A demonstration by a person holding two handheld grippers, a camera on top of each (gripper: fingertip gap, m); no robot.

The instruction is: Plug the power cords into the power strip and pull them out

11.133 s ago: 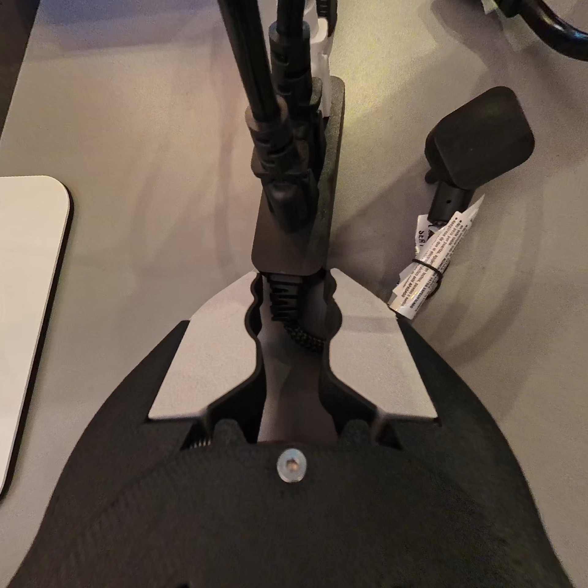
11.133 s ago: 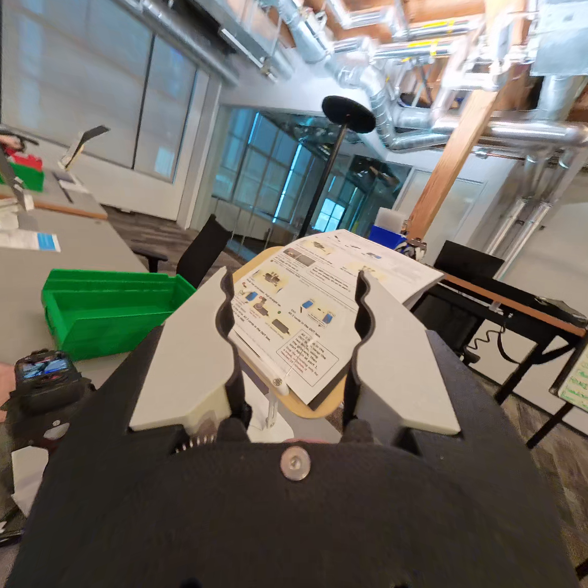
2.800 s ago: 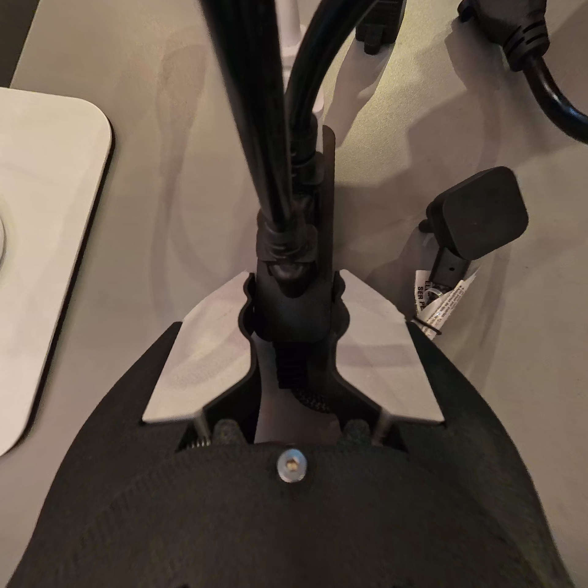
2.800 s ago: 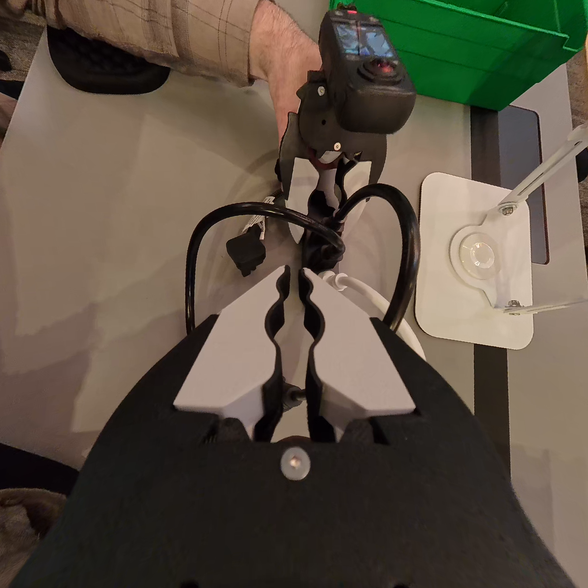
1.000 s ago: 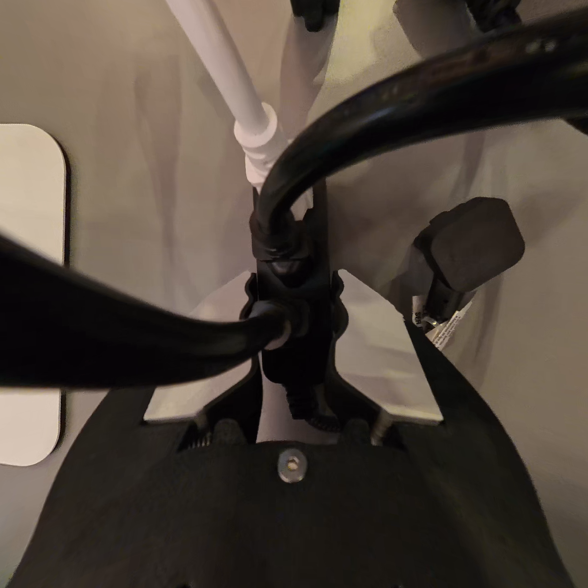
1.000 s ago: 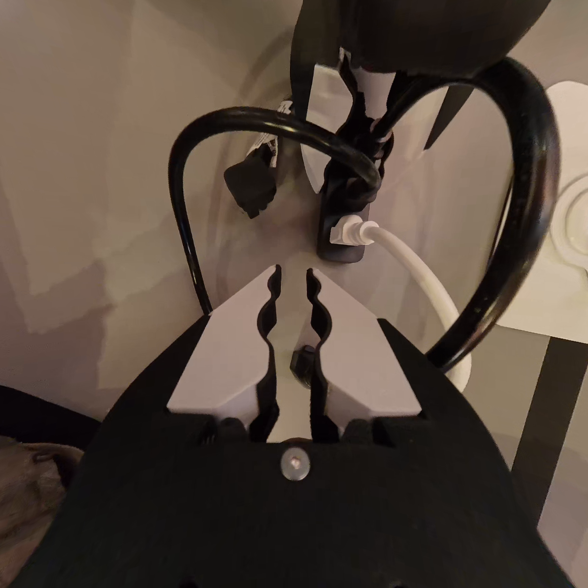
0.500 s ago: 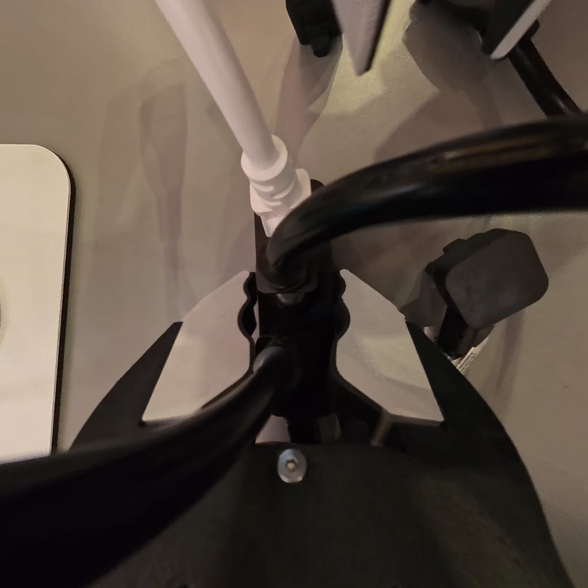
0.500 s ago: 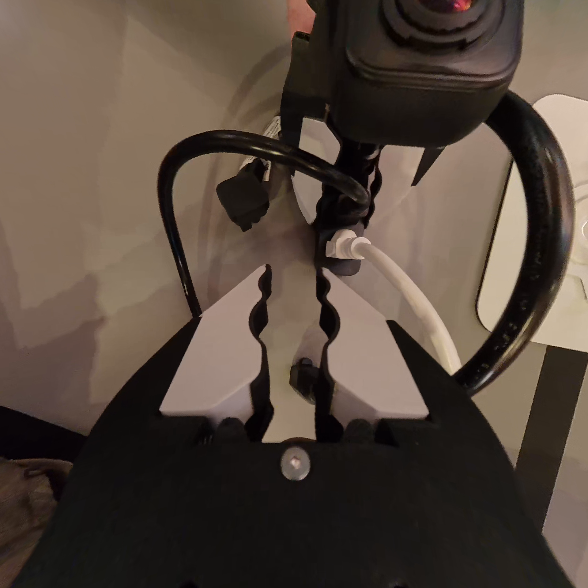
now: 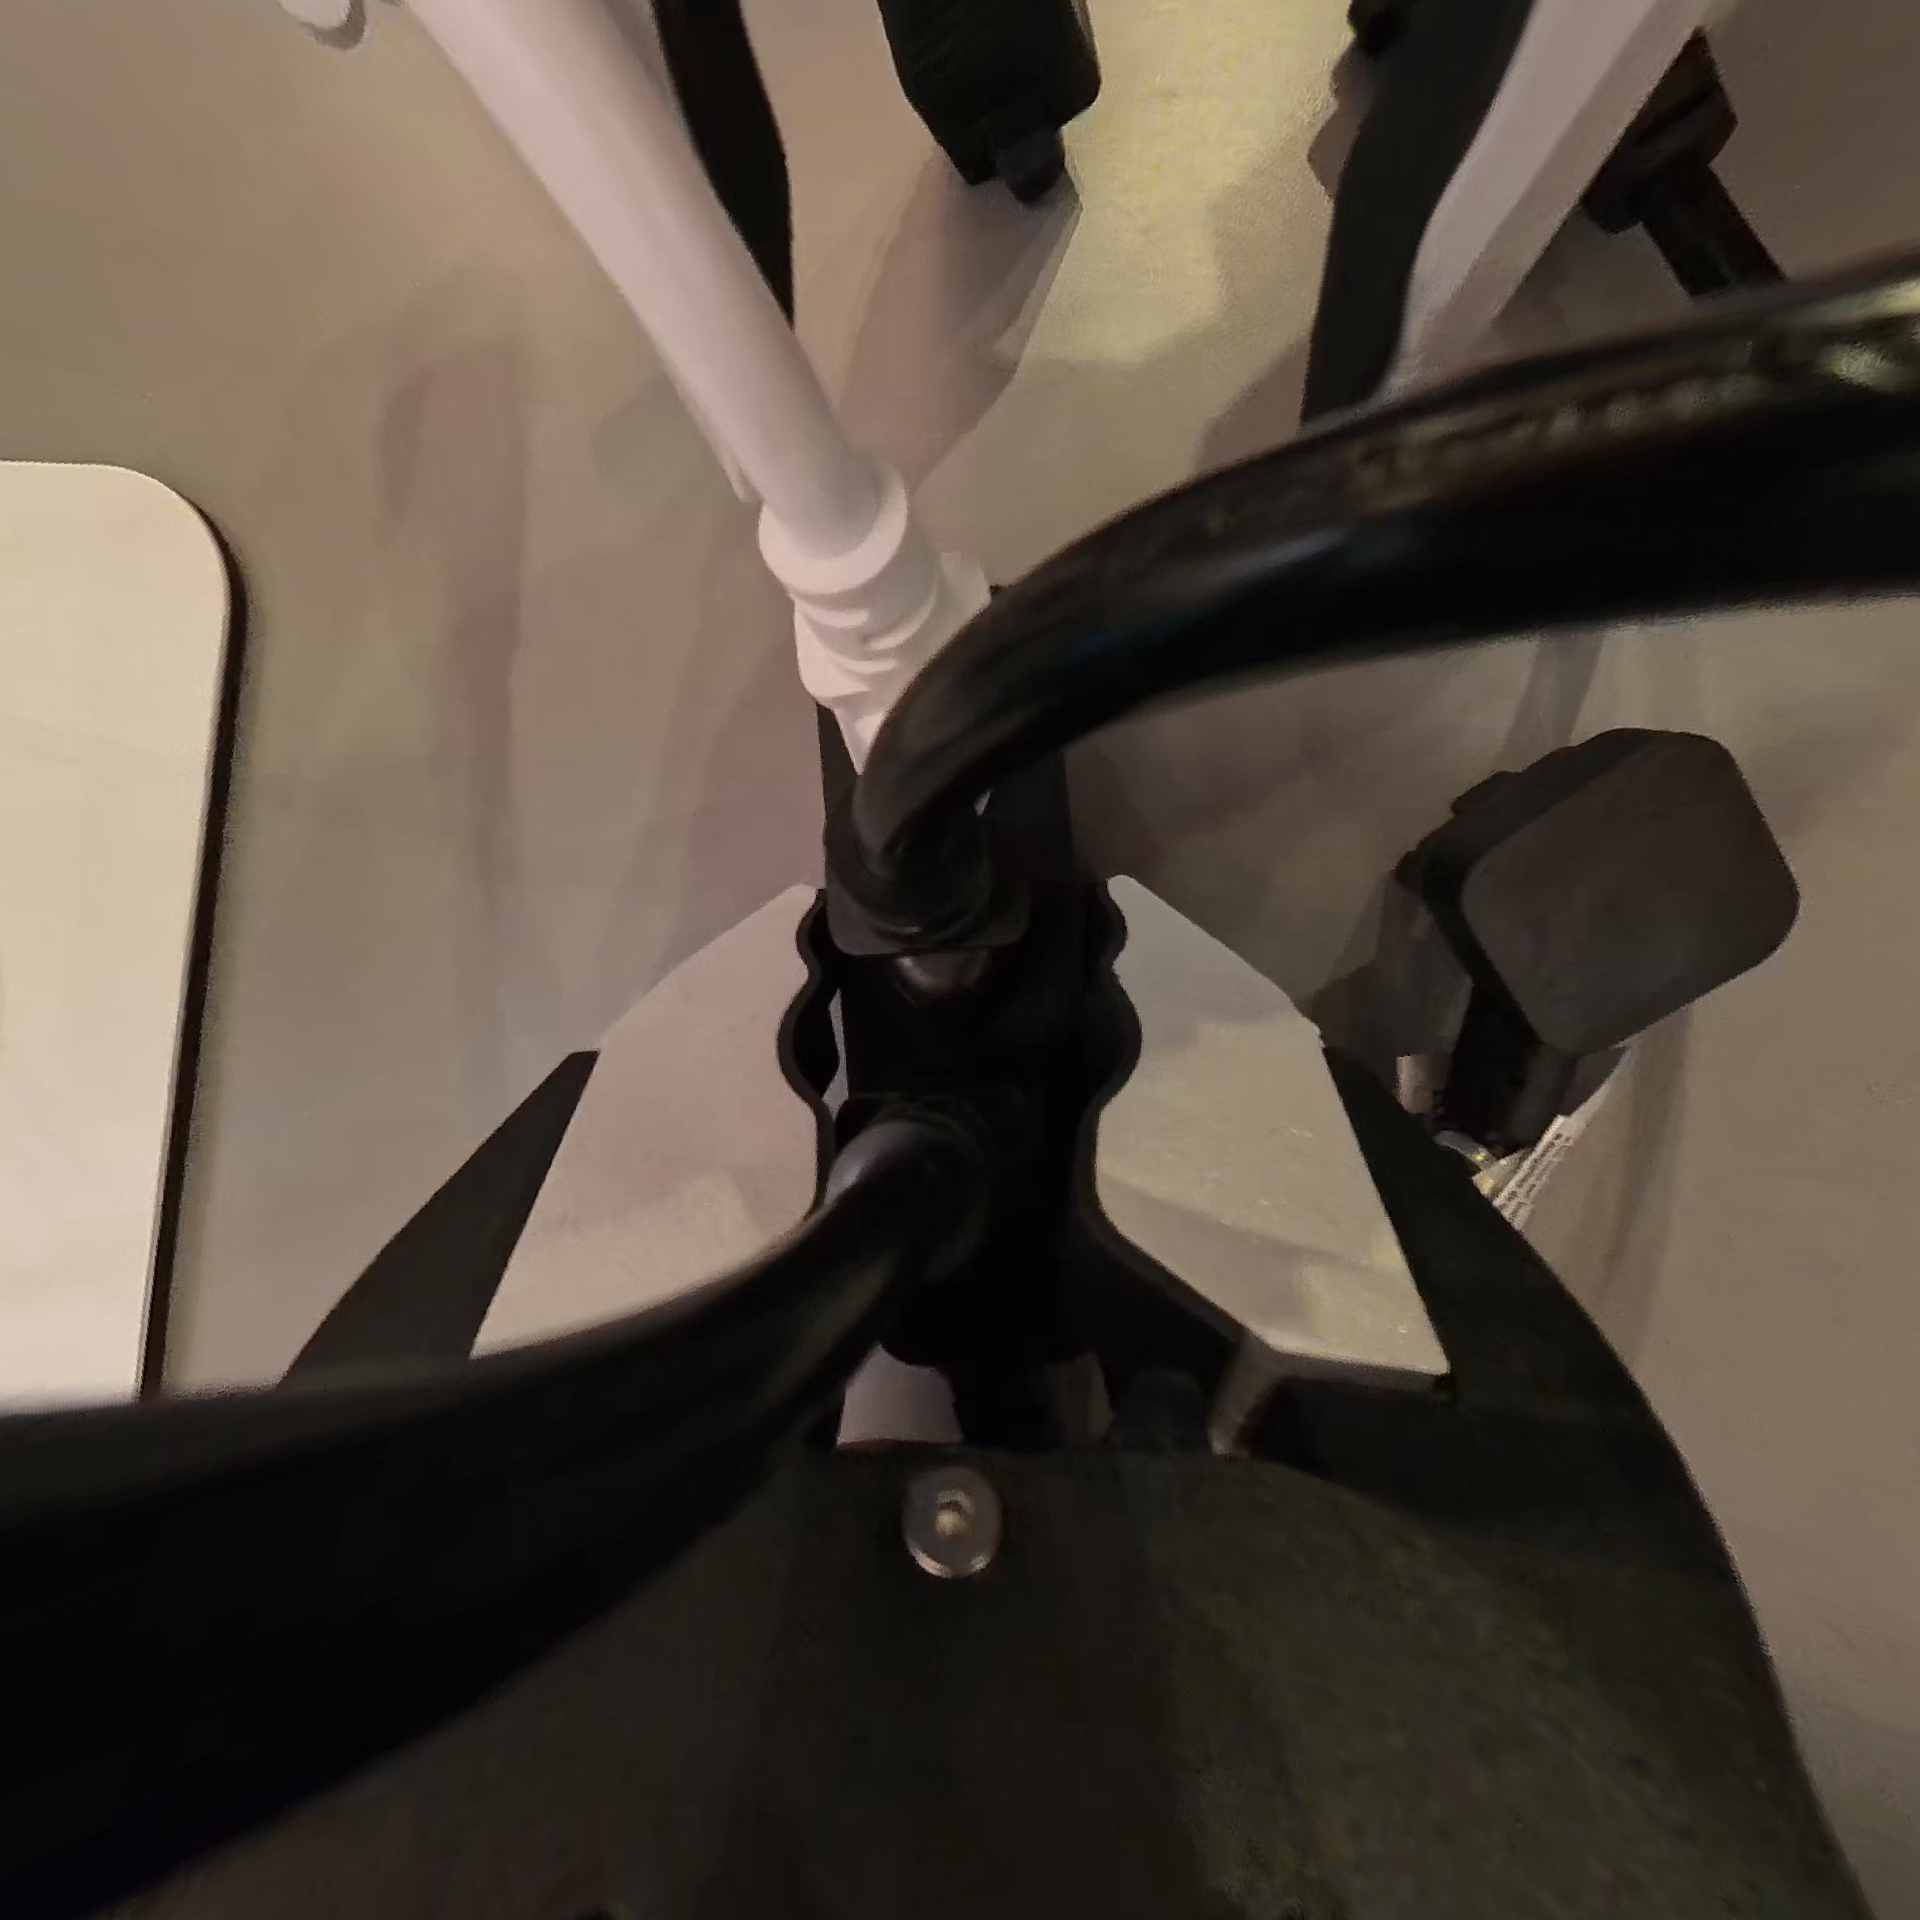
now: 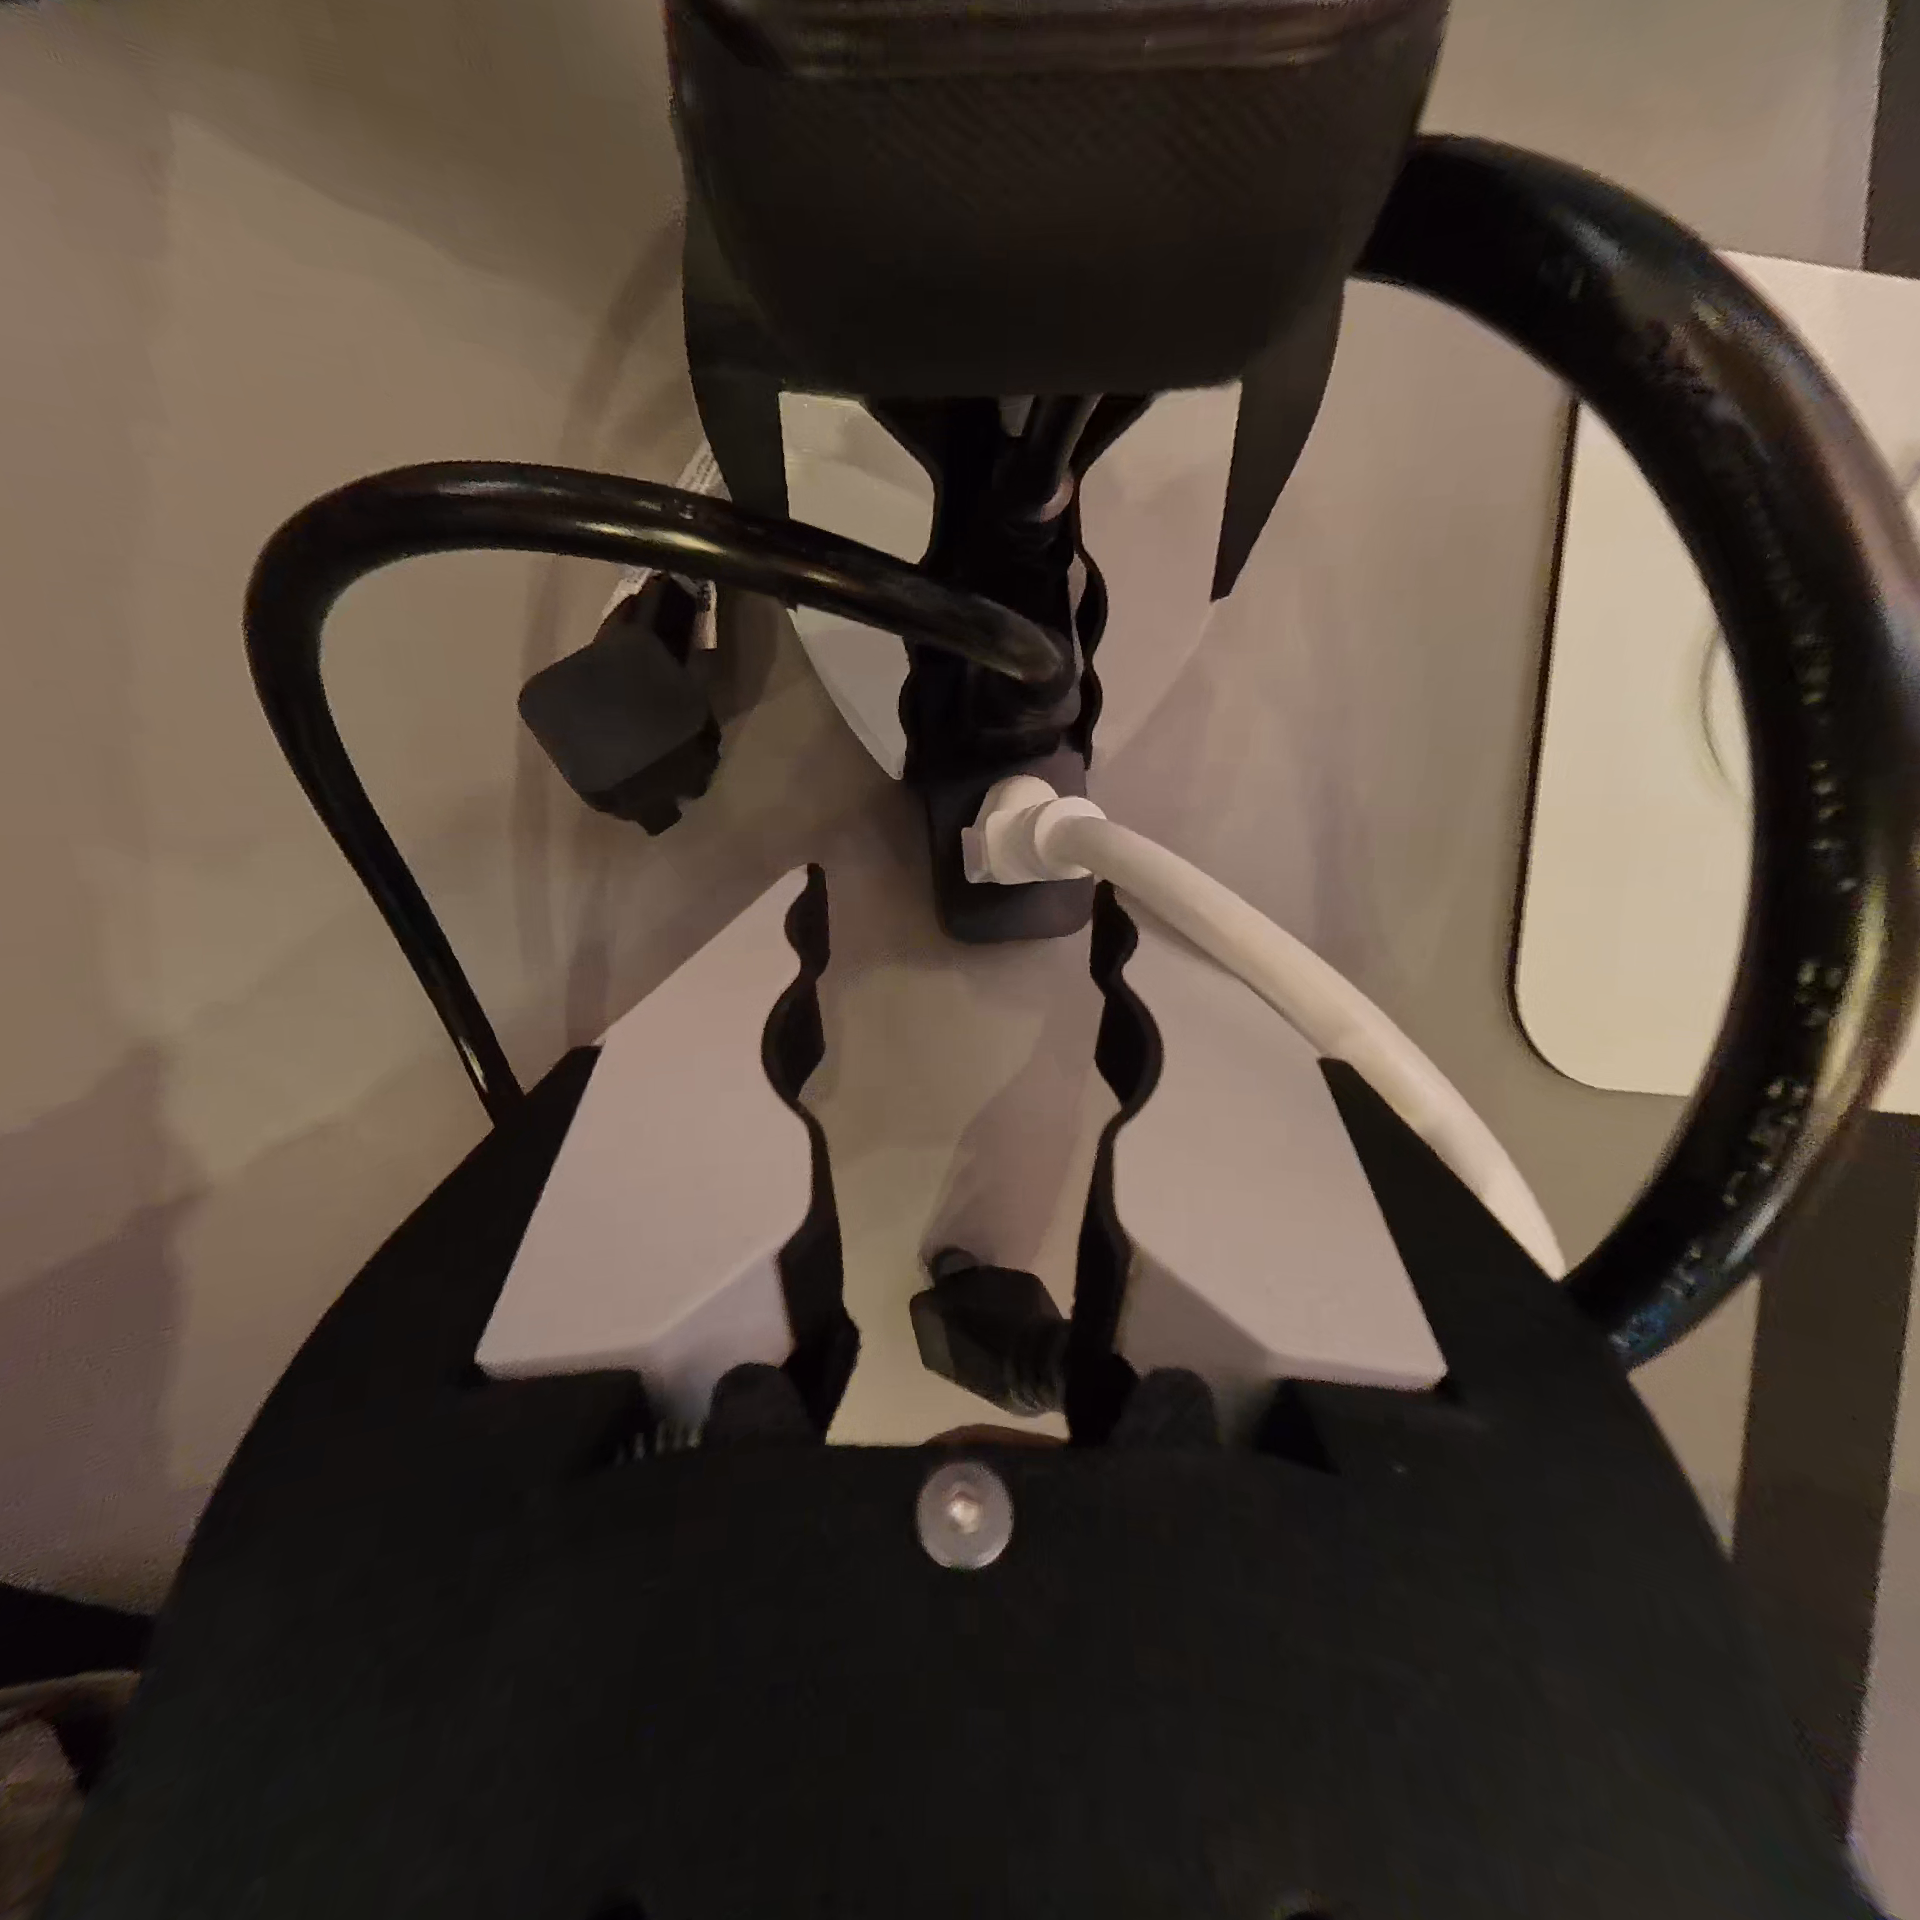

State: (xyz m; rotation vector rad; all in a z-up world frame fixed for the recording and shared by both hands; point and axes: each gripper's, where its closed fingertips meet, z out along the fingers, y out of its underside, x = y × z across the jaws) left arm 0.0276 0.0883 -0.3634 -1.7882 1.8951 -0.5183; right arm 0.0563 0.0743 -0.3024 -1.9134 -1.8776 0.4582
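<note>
My left gripper (image 9: 961,914) is shut on a narrow black power strip (image 9: 1039,831) lying on the grey table. Two black cords (image 9: 1351,540) are plugged into the strip and arch away from it. A white plug (image 9: 862,613) sits in the strip's far end. In the right wrist view my right gripper (image 10: 961,894) is open, its fingertips on either side of the strip's near end (image 10: 997,914), just short of the white plug (image 10: 1013,842). The left gripper (image 10: 987,727) faces it from the far side.
A loose black plug (image 9: 1621,894) with a tag lies beside the strip, also seen in the right wrist view (image 10: 623,717). A small black connector (image 10: 987,1340) lies between my right fingers. A white rounded pad (image 10: 1662,727) lies on the table. A thick black cord (image 10: 1766,727) loops on the right. One gripper's finger ends stand about 7 cm off the other's.
My right gripper has opened wider and moved closer to the strip's end with the white plug. My left gripper has stayed clamped on the strip.
</note>
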